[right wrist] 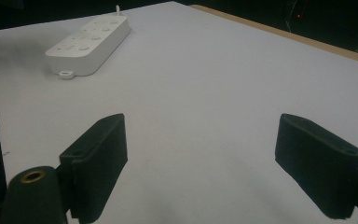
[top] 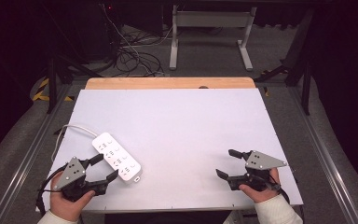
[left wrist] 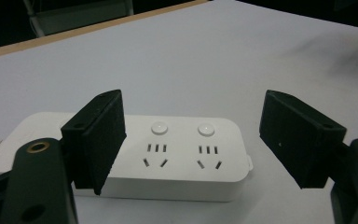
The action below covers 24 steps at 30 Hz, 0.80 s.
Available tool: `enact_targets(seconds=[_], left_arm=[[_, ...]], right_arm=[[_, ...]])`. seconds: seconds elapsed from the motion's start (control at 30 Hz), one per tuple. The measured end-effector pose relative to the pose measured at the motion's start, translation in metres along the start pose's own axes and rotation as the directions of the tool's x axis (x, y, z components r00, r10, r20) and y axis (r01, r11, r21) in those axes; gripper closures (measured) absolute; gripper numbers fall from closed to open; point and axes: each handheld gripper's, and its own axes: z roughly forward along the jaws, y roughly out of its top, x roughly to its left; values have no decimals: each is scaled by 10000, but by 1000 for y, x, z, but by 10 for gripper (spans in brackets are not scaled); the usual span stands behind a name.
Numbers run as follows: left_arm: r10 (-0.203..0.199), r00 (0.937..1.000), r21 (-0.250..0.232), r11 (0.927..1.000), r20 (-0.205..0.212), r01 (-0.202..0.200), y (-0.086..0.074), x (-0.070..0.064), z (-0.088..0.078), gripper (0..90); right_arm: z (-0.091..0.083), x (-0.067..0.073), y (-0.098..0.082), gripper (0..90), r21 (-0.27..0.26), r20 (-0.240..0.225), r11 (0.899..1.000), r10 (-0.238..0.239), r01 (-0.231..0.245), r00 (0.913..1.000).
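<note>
White power strip (top: 117, 157) on table (top: 191, 121)

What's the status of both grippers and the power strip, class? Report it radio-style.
Left gripper open, jaws facing power strip, not touching. Right gripper open over bare table. Nothing in the way.

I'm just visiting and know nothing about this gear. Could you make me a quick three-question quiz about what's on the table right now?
1. True or false: the left gripper is clamped shut on the power strip.
2. Which gripper is nearer the power strip? A) left B) right C) both equally
3. Fill in: the cable leaves the power strip at the end ____ from the person.

Key:
1. False. Its jaws stand open beside the strip.
2. A. The right gripper sits open over bare white table on the other side.
3. Farther.
</note>
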Motion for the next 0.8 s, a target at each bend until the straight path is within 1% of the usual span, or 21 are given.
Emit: enact_targets(seconds=[0.03,0.07,0.13,0.23,0.27,0.37,0.43,0.47,0.57,0.63,0.67,0.73,0.77,0.8], left_arm=[[24,10000,10,10000,1,-24,1,-1,0,232],[188,9998,57,9998,-89,-188,1,-1,0,232],[230,9995,12,9997,-210,-229,2,-1,-1,238],[190,9997,-77,9998,-182,-192,2,-1,-2,243],[116,9998,-99,9999,-157,-118,3,-1,-3,260],[310,9993,-80,9995,-229,-312,4,-2,-4,283],[393,9991,-66,9992,-172,-394,6,-3,-4,296],[393,9991,-66,9992,-172,-394,6,-3,-4,298],[251,9996,37,9997,-94,-251,7,-3,-6,356],[23,10000,4,10000,10,-23,7,-4,-7,397],[11,10000,-13,10000,32,-11,7,-3,-8,397],[169,9998,64,9998,-72,-168,8,-1,-8,437],[150,9999,107,9998,-51,-149,8,-2,-8,437],[170,9999,92,9998,6,-170,8,-1,-8,457]], right_arm=[[0,0,0,173,-1,-11,10000,22,-22,10000],[0,0,0,173,-1,-11,10000,22,-22,10000],[0,0,0,174,-18,-13,10000,66,-66,10000],[0,0,0,176,-27,-31,10000,62,-62,10000],[0,0,0,177,-16,-38,10000,53,-53,10000],[0,0,0,177,-11,-24,10000,44,-44,10000],[0,0,0,177,2,-14,10000,50,-50,10000],[0,0,0,178,-5,-16,10000,47,-47,10000],[0,0,0,178,-18,-34,10000,67,-67,10000],[1,0,0,178,-2,-45,10000,70,-70,10000],[1,0,0,178,-2,-45,10000,70,-70,10000],[1,0,-1,178,32,-44,10000,40,-40,10000],[1,0,-1,178,32,-44,10000,40,-40,10000],[1,1,-1,178,29,-47,10000,42,-42,10000]])
